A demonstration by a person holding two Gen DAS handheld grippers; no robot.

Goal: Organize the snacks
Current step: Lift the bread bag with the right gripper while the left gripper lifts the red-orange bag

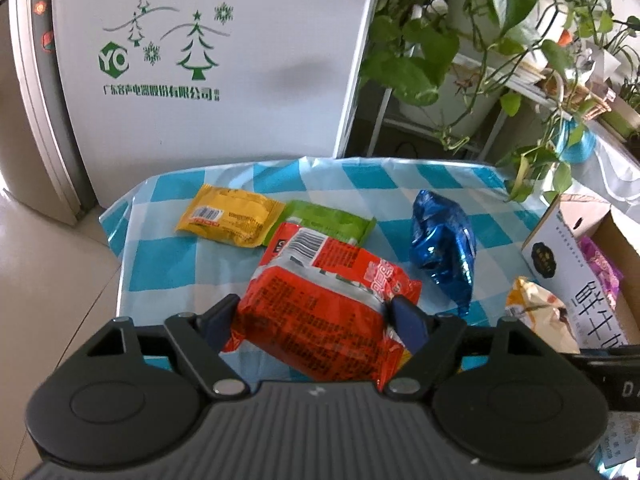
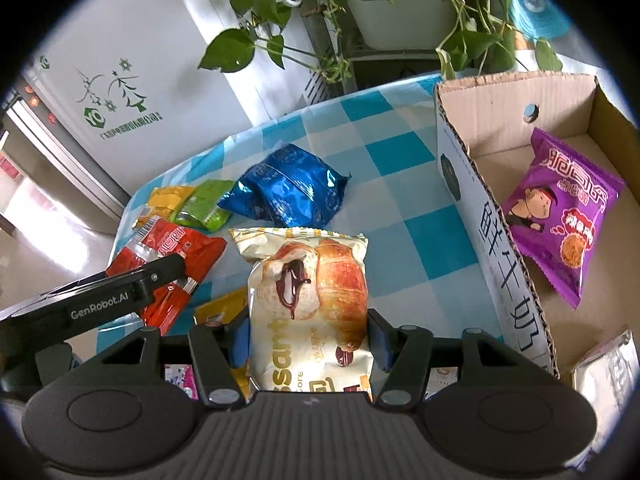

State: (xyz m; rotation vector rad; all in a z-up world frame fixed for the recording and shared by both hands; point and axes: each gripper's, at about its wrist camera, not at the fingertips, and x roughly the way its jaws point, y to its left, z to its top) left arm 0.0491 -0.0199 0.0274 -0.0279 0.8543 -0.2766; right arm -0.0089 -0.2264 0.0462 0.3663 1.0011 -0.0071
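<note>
My left gripper (image 1: 316, 320) is shut on a red snack packet (image 1: 320, 300) and holds it over the blue-checked tablecloth (image 1: 168, 264). It also shows in the right wrist view (image 2: 168, 256). My right gripper (image 2: 308, 336) is shut on a cream croissant packet (image 2: 308, 292), left of the cardboard box (image 2: 492, 208). A purple snack packet (image 2: 560, 216) lies inside the box. A blue foil packet (image 1: 444, 240), a yellow packet (image 1: 228, 216) and a green packet (image 1: 328, 224) lie on the cloth.
A white appliance carton (image 1: 224, 60) stands behind the table. Potted vines (image 1: 480, 40) hang at the back right. Another yellow packet (image 2: 220, 308) lies under my right gripper. A pale packet (image 2: 608, 364) sits in the box's near corner.
</note>
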